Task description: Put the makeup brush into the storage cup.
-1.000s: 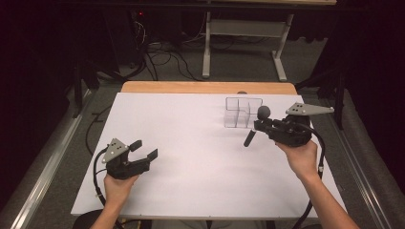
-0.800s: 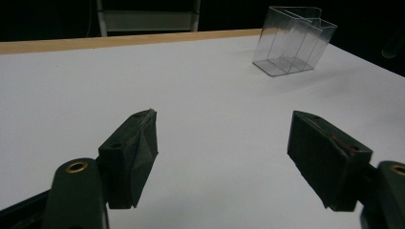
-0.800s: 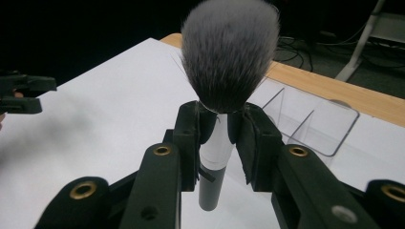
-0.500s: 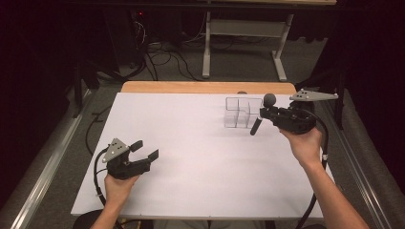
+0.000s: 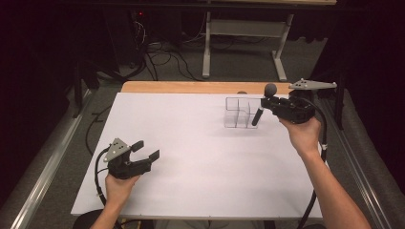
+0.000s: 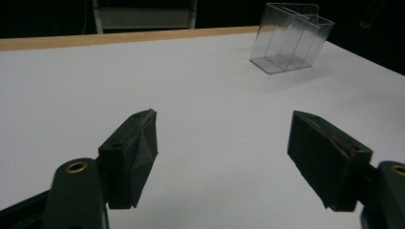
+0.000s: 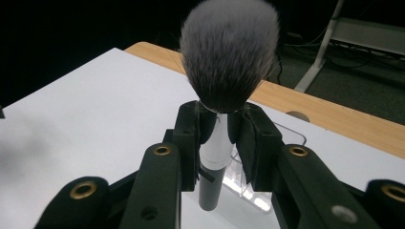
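One makeup brush (image 7: 229, 62); one clear acrylic organizer (image 5: 242, 112), seemingly three compartments, though its walls blur together; two grippers, left gripper (image 5: 143, 152) and right gripper (image 5: 265, 102); one white table (image 5: 191, 143); two hands

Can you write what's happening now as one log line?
right gripper: shut on makeup brush, bristles up | above clear organizer | left gripper: open

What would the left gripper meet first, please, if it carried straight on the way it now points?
Probably nothing soon: the open left gripper faces bare white table; the clear organizer stands off to the right of its line.
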Available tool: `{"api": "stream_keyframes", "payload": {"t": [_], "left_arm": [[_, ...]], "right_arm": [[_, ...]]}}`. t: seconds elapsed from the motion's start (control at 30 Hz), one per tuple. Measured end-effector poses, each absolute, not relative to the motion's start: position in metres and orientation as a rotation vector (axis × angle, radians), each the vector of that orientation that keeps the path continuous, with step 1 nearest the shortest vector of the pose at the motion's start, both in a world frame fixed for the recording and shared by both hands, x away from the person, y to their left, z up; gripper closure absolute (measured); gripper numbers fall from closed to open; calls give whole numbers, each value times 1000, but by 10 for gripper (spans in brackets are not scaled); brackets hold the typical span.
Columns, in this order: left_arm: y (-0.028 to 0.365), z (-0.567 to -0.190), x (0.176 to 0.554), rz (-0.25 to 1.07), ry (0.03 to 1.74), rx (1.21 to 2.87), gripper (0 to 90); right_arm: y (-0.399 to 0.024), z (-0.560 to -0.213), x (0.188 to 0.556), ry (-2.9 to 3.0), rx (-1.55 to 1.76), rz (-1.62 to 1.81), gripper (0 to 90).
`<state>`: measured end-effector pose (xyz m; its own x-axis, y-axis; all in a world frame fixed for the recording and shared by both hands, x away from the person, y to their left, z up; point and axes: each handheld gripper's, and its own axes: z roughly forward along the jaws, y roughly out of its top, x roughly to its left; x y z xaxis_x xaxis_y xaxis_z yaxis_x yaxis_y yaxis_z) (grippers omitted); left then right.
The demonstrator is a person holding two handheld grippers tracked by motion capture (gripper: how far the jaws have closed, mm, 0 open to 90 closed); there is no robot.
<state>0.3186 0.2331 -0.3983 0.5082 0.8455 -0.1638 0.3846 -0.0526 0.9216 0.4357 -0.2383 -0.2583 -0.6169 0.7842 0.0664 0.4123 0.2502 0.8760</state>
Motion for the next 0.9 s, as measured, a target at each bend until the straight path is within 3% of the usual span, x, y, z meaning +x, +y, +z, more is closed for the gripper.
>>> {"api": "stream_keyframes", "payload": {"t": [0.9], "left_arm": [[234,-398,317,524,1061,1649,259]], "right_arm": [[-238,-251,480,2048,1215,1233,729]]}}
